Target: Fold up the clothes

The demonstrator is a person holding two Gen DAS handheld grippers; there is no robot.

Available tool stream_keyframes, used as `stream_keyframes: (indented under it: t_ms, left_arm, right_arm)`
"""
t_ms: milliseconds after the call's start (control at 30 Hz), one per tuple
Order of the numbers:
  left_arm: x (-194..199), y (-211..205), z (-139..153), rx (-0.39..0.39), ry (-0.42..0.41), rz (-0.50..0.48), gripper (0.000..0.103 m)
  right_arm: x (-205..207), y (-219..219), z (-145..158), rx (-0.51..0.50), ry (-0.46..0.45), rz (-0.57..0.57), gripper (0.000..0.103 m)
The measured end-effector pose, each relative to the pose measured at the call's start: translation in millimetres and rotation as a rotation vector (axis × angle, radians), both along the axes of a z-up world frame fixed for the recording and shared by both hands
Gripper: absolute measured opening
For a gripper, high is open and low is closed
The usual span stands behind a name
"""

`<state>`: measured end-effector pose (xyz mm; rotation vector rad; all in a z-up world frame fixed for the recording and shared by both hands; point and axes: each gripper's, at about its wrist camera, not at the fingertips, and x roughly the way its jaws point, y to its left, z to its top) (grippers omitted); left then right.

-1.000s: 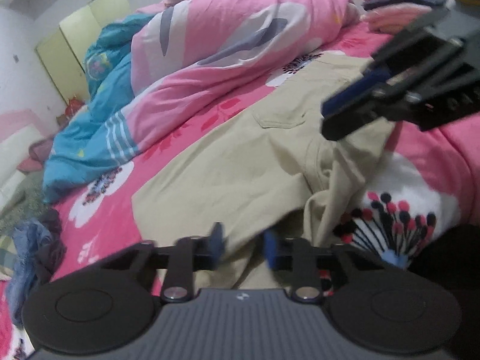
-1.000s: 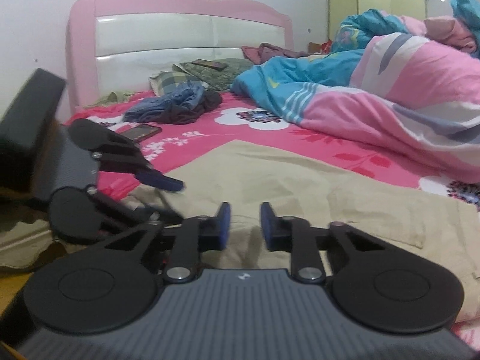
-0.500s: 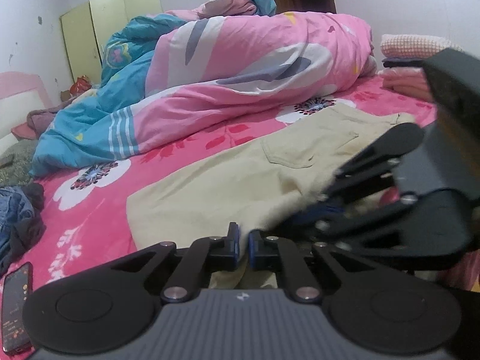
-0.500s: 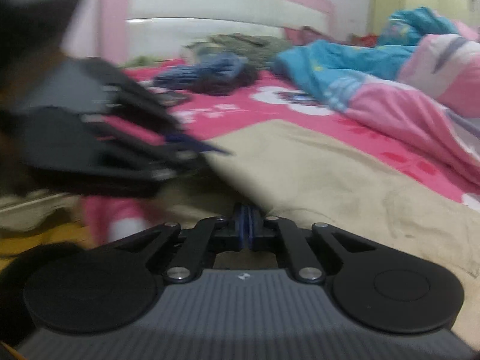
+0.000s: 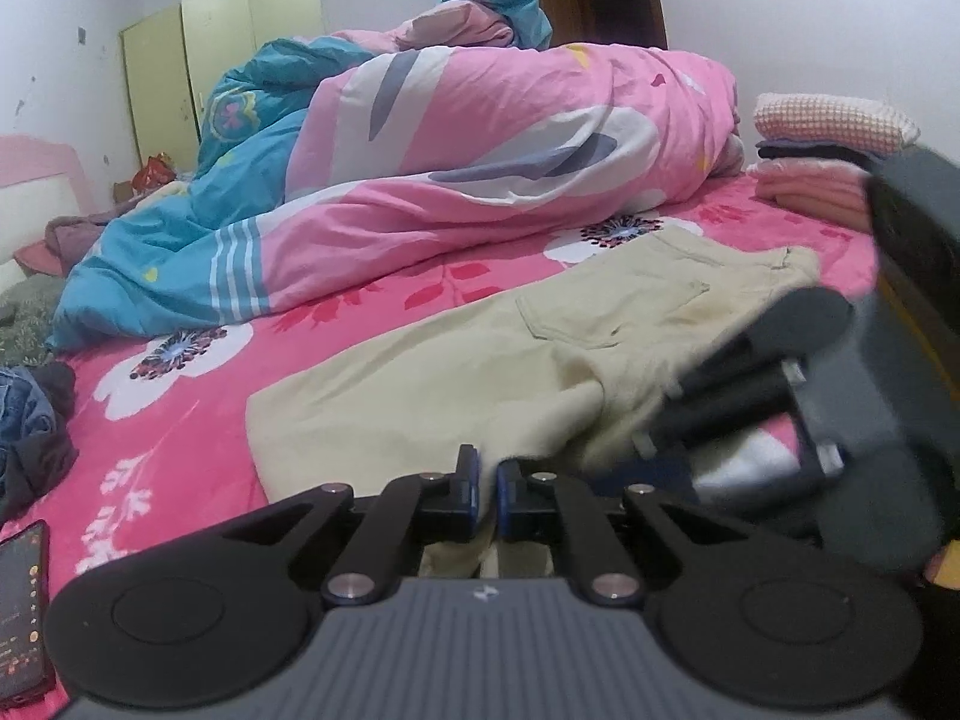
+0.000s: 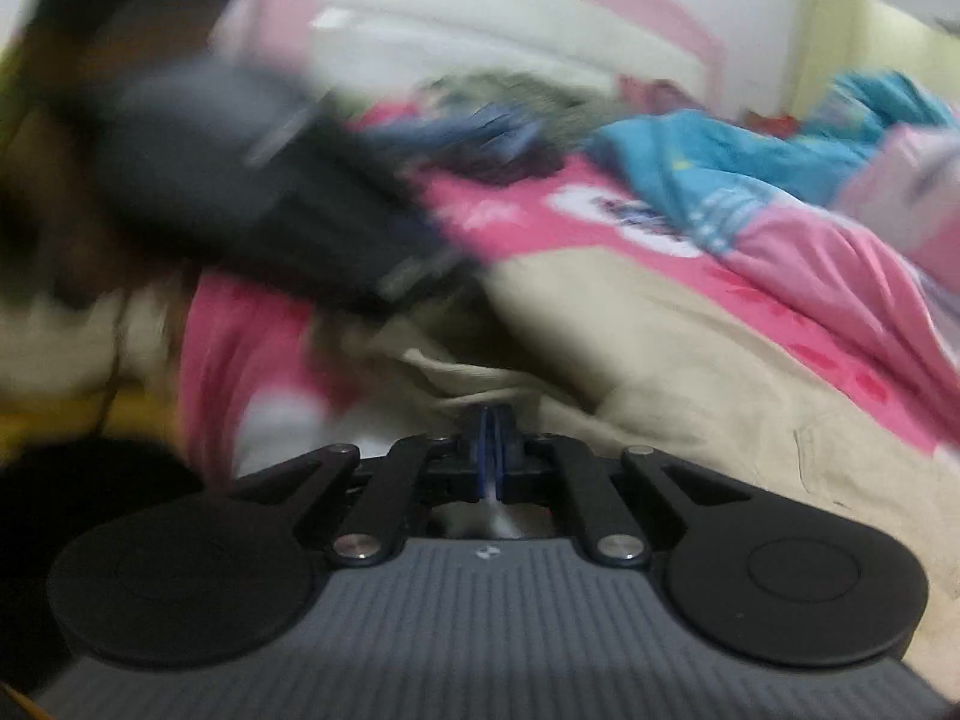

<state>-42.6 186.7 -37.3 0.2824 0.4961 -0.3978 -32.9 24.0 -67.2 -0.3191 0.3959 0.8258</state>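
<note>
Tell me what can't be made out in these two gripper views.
- Right wrist view: left gripper smeared by motion blur.
- Right wrist view: cloth under the right gripper hidden by its fingers.
- Left wrist view: phone cut off by the edge.
- Left wrist view: beige trousers partly hidden by the blurred right gripper.

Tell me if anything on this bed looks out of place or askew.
The phone lies on the pink sheet at the bed's near edge, poorly placed while clothes are being folded. Dark clothes sit crumpled beyond it. The beige trousers are bunched at the near hem where both grippers pinch them.
</note>
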Motion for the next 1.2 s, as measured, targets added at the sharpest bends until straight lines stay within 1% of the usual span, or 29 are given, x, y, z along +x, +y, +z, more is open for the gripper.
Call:
stream_keyframes:
  t_ms: [67, 200, 267, 333, 367, 433, 500, 533, 600, 700, 833, 900, 967, 1067, 1133, 1200]
  left_arm:
    - [-0.9, 0.1, -0.7, -0.004, -0.003, 0.001, 0.007]
    - [-1.2, 1.0, -2.3, -0.022, -0.008, 0.004, 0.007]
    - [-1.7, 1.4, -2.1, -0.028, -0.011, 0.006, 0.007]
    - [-3.6, 3.1, -1.4, -0.029, -0.003, 0.005, 0.008]
    - [-5.6, 4.3, -0.9, -0.027, 0.002, 0.007, 0.009]
    - [-15.3, 9.9, 0.5, -0.032, -0.001, 0.029, 0.02]
    - [-29.3, 18.1, 1.6, -0.052, -0.01, 0.063, 0.025]
    - [-36.7, 22.5, 1.4, -0.064, -0.008, 0.083, 0.032]
    - [-47.3, 28.2, -2.4, -0.072, 0.003, 0.129, 0.04]
    - [-51.1, 30.2, -11.8, -0.06, 0.016, 0.188, 0.04]
    - [-43.0, 23.0, -22.9, -0.016, -0.012, 0.248, 0.044]
    - [-39.1, 20.1, -26.6, 0.011, -0.024, 0.262, 0.046]
    - [-36.6, 17.5, -28.9, 0.037, -0.037, 0.269, 0.046]
    - [-38.2, 15.7, -27.5, 0.048, -0.064, 0.276, 0.033]
    - [-40.3, 15.6, -26.2, 0.047, -0.085, 0.293, 0.019]
    - [-42.7, 15.7, -25.4, 0.033, -0.105, 0.304, 0.012]
  right_arm:
    - [4.8, -5.7, 5.2, 0.073, 0.022, -0.019, 0.0]
    - [3.0, -5.0, -0.9, 0.069, 0.02, -0.039, 0.0]
    - [1.3, -1.1, -2.5, 0.09, 0.016, -0.059, 0.0]
    - [8.0, 3.6, -6.9, 0.096, 0.022, -0.09, 0.0]
    - [15.0, 5.8, -10.1, 0.095, 0.041, -0.111, 0.0]
    - [19.2, 7.4, -13.6, 0.099, 0.063, -0.135, 0.0]
    - [19.2, 6.7, -14.5, 0.1, 0.063, -0.141, 0.0]
    - [19.8, 6.6, -14.9, 0.1, 0.064, -0.141, 0.0]
    - [21.6, 6.6, -15.3, 0.102, 0.067, -0.142, 0.0]
    - [23.6, 6.6, -15.4, 0.104, 0.069, -0.144, 0.0]
    - [22.1, 6.6, -12.8, 0.103, 0.074, -0.148, 0.0]
    - [18.9, 4.8, -9.5, 0.101, 0.073, -0.145, 0.002]
    - [14.7, 2.1, -5.5, 0.098, 0.071, -0.14, 0.004]
    - [5.8, -4.8, 2.2, 0.1, 0.078, -0.097, 0.004]
    - [0.3, -7.5, 6.2, 0.116, 0.106, -0.043, 0.004]
    - [-1.3, -4.6, 8.5, 0.143, 0.14, 0.01, 0.004]
